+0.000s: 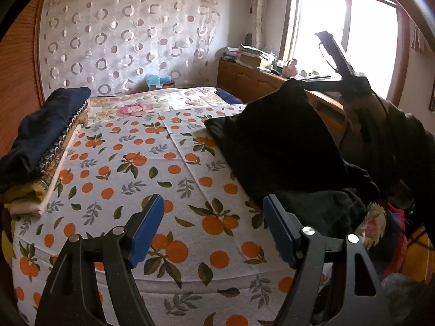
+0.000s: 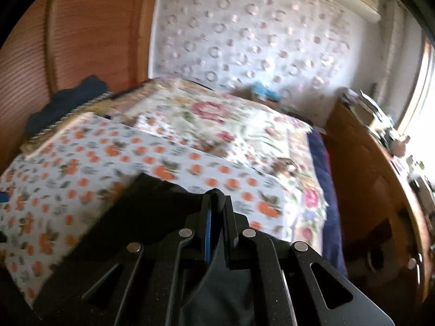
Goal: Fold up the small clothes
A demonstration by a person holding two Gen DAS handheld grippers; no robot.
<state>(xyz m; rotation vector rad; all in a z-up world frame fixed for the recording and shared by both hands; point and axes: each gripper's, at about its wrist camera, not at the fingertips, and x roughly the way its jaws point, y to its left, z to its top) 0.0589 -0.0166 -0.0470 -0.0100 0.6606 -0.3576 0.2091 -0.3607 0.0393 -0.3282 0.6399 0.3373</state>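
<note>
A black garment (image 1: 280, 146) is lifted by one corner above the orange-print sheet (image 1: 152, 168), while its lower part trails over the bed's right side. My right gripper (image 2: 216, 201) is shut on an edge of the black garment (image 2: 152, 217), which hangs below the fingers. Seen from the left wrist, that right gripper (image 1: 299, 81) pinches the raised corner, with a person's hand behind it. My left gripper (image 1: 213, 203) hovers open low over the sheet, with nothing between its blue pads (image 1: 146, 231).
A stack of folded clothes (image 1: 40, 146) with a dark blue piece on top lies at the bed's left edge. A flowered quilt (image 1: 152, 103) covers the far end. A wooden cabinet (image 1: 258, 81) with clutter runs under the window at right. More clothes (image 1: 391, 233) are heaped beside the bed.
</note>
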